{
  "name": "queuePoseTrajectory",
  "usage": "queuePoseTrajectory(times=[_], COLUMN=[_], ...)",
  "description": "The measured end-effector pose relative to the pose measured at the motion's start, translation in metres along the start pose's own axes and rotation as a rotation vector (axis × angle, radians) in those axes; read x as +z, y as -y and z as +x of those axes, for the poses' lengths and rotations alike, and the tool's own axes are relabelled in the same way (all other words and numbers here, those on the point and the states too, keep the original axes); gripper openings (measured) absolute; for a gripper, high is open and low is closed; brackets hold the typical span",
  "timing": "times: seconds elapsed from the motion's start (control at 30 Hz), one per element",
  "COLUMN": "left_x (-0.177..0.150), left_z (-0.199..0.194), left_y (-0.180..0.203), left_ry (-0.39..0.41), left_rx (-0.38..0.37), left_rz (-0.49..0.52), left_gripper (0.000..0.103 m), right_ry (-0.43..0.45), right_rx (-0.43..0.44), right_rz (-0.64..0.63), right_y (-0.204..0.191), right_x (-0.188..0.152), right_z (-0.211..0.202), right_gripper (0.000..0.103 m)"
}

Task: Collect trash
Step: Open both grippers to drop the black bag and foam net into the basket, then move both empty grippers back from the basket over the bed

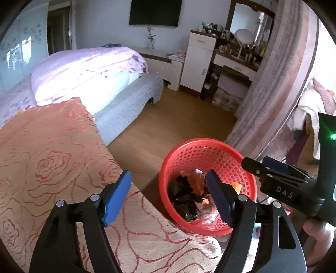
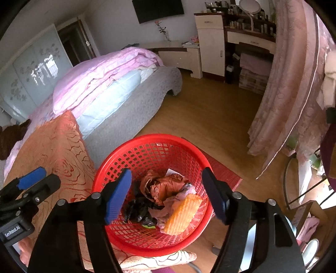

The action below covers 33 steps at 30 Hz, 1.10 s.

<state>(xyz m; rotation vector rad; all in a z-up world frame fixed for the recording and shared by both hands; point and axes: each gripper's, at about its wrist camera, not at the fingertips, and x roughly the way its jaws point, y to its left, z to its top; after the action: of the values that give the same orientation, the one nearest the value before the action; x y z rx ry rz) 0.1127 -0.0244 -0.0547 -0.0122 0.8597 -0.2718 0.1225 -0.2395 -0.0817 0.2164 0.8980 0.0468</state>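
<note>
A bedroom with a wooden floor [image 2: 201, 113]: a bed [image 2: 134, 100] piled with folded pink quilts [image 2: 105, 73], a dark screen on the far wall [image 2: 159, 8], a low cream cabinet [image 2: 178, 54], a dressing table crowded with bottles and a round mirror [image 1: 243, 36], and a pink curtain [image 2: 294, 84] hanging at the right. In the foreground an orange bedspread with a red rose pattern [image 1: 52, 163] covers the near end of the bed.

A red plastic mesh basket [image 2: 151, 147] sits just beside that bedspread, its near rim touching the cloth in the right wrist view, on what appears to be a dark red surface [image 2: 222, 174]. Inside lies the collected trash: crumpled orange-brown wrapping [image 2: 161, 184], a black plastic bag [image 2: 136, 210], pale pinkish wrappers [image 2: 178, 199] and a yellow-orange waffle-textured piece [image 2: 182, 214] leaning against the right wall of the basket.

The right claw [image 2: 168, 197] hangs over the basket, its blue pads spread wide with nothing pinched between them. The left claw [image 1: 168, 199] is likewise spread and empty, one finger [image 1: 117, 197] over the bedspread, the other over the basket's near rim. Part of a hand [image 1: 319, 235] grips the right device's handle.
</note>
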Motion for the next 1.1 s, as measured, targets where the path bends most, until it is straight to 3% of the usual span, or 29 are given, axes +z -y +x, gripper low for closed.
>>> queuePoseTrajectory(times=[0.27, 0.47, 0.6, 0.77, 1.0, 1.1], left_x=[-0.004, -0.009, -0.015, -0.027, -0.041, -0.049], left_z=[-0.017, -0.032, -0.044, -0.061, -0.089, -0.105], left_y=[-0.014, -0.027, -0.039, -0.057, -0.090, -0.108], left_ry=[0.027, 0.050, 0.074, 0.094, 0.119, 0.141], left_rx=[0.064, 0.119, 0.157, 0.218, 0.299, 0.374], left_rz=[-0.016, -0.023, -0.033, -0.061, -0.152, -0.206], left_gripper=[0.076, 0.078, 0.079, 0.080, 0.080, 0.080], right_ry=[0.023, 0.048, 0.076, 0.089, 0.085, 0.068], right_rx=[0.014, 0.047, 0.073, 0.119, 0.145, 0.170], right_rz=[-0.035, -0.068, -0.082, -0.122, -0.183, -0.218], right_y=[-0.013, -0.029, -0.040, -0.059, -0.094, -0.112], right_x=[-0.004, -0.008, -0.010, -0.015, -0.027, -0.036], right_z=[-0.005, -0.011, -0.018, -0.024, -0.029, -0.027], right_gripper=[0.071, 0.076, 0.086, 0.087, 0.087, 0.087])
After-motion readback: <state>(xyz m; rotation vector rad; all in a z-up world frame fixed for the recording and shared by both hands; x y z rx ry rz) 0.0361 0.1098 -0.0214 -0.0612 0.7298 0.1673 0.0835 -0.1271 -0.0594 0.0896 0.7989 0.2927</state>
